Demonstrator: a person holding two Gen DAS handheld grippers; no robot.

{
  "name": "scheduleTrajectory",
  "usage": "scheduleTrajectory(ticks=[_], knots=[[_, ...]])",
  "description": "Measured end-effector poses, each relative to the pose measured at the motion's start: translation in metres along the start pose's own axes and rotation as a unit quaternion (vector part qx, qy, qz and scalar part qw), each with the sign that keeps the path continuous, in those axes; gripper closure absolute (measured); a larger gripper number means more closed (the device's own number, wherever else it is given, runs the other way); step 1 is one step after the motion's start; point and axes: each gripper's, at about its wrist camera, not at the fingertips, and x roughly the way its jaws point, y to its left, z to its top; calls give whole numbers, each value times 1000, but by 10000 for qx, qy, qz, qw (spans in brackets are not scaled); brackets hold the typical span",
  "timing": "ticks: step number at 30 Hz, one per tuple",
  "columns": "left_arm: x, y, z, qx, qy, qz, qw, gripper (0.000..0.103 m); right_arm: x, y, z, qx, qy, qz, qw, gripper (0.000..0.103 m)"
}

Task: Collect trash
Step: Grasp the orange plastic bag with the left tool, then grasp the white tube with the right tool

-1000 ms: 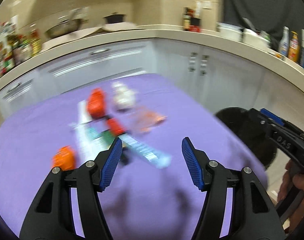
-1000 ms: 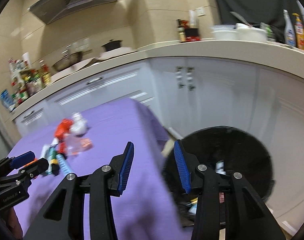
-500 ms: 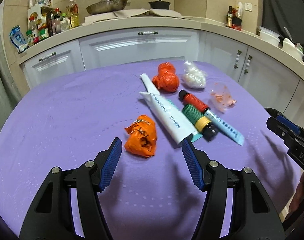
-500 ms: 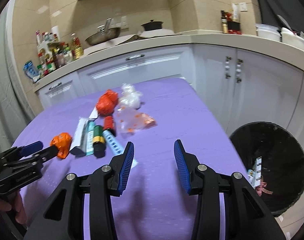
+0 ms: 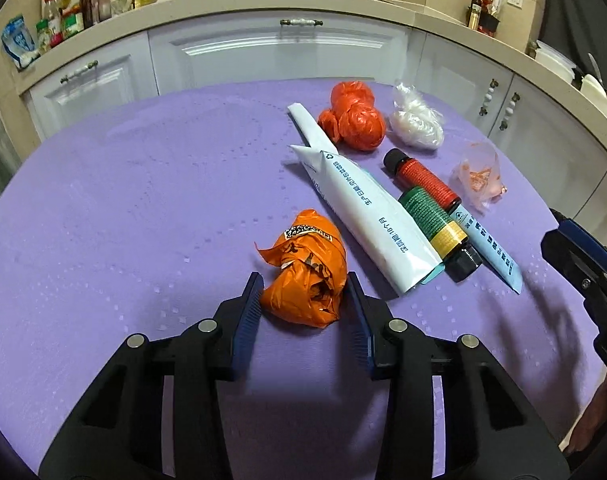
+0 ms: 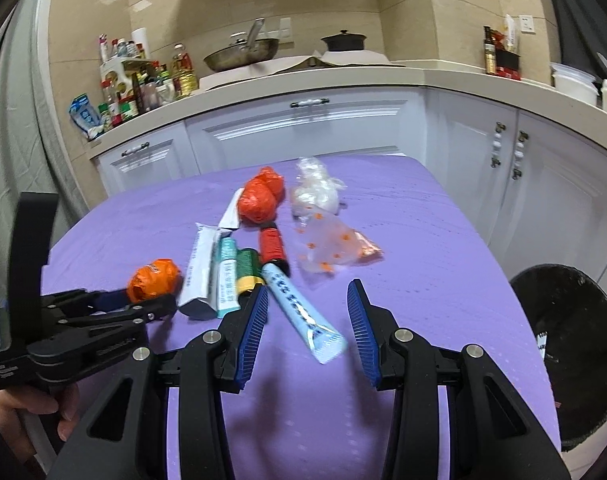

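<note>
A crumpled orange wrapper (image 5: pixel 307 276) lies on the purple table (image 5: pixel 123 208). My left gripper (image 5: pixel 303 292) has its jaws around the wrapper, both pads touching its sides. It also shows in the right wrist view (image 6: pixel 155 280). My right gripper (image 6: pixel 307 300) is open, with the tail of a light blue tube (image 6: pixel 299 312) between its jaws, untouched. Beside it lie a white tube (image 5: pixel 367 220), a green bottle (image 5: pixel 435 224), a red bottle (image 5: pixel 421 178), a red bag ball (image 5: pixel 355 118), a white bag (image 5: pixel 415 122) and a clear bag (image 5: pixel 479 176).
A black trash bin (image 6: pixel 571 344) stands on the floor off the table's right edge. White cabinets (image 6: pixel 303 136) and a counter with bottles (image 6: pixel 135 88) and a pan (image 6: pixel 239 54) run behind the table.
My left gripper moved forward and down onto the orange wrapper and narrowed around it. My right gripper swung left from the bin and moved up to the blue tube.
</note>
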Motion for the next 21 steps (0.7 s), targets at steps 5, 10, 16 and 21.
scheduleTrajectory(ticks=[5,10,16,21], knots=[[-12,10,-1,-28,-224,94,9997,65,9,20,4,-171,65,183,9997,61],[-26,38,-8,-170,-355,332,9987,65,22,42,6,-314,192,400,9985,61],[-39,79,-14,-472,-406,634,9960,65,38,66,8,-504,398,566,9963,61],[-47,107,-20,-673,-454,827,9933,65,51,77,9,-603,615,534,9949,61]])
